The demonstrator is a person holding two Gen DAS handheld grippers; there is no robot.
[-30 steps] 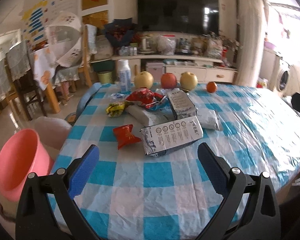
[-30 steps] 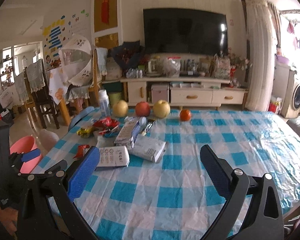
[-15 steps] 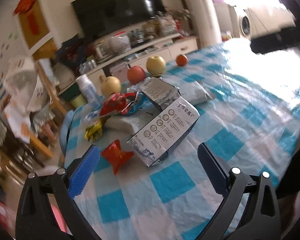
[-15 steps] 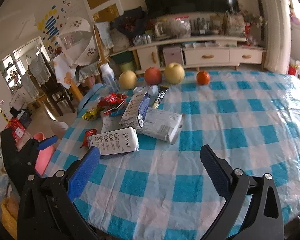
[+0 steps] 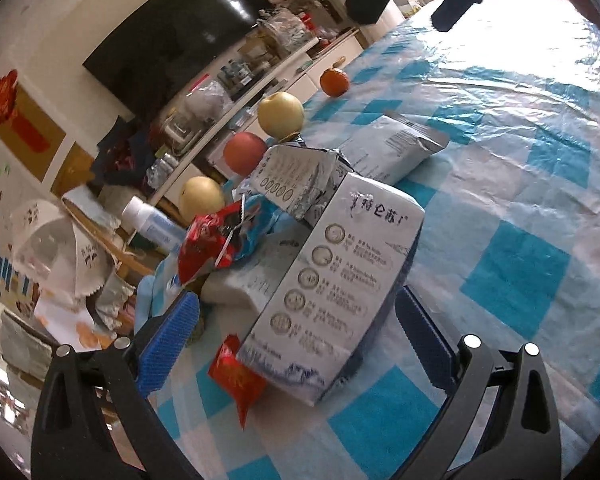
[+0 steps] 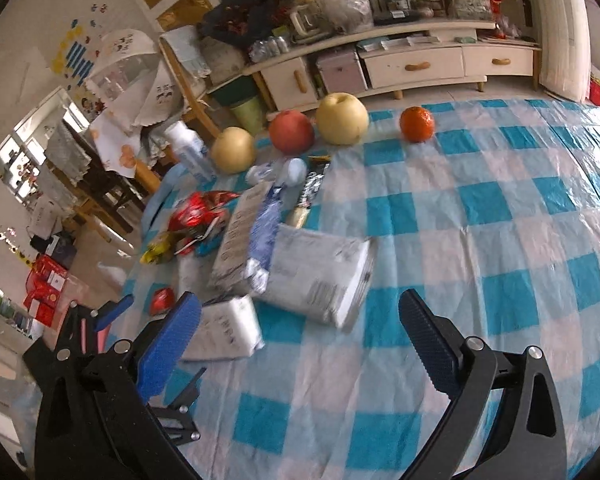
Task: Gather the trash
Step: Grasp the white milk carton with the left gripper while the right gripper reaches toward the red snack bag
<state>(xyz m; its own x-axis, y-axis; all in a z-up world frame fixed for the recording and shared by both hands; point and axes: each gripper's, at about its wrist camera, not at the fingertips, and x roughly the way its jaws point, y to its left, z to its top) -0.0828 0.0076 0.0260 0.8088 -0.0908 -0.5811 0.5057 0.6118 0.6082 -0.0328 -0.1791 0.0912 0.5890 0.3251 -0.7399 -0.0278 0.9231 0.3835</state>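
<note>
White-and-grey card, the milk carton (image 5: 336,288) is lying on the near left of the checked table (image 5: 512,208), now filling the left view where a second ago it sat well ahead. The left gripper (image 5: 296,332) is closing in tilted, its fingers spread either side of the carton's near end, a red wrapper (image 5: 236,378) just beside it. The right gripper (image 6: 296,328) is hovering spread over the silver pouch (image 6: 320,276). A grasp looks imminent.

The left wrist view sits low, tilted and very near the milk carton (image 5: 332,292). The right wrist view looks down from higher and farther. Both share the checked tablecloth (image 6: 480,240) and orange (image 5: 334,81).
</note>
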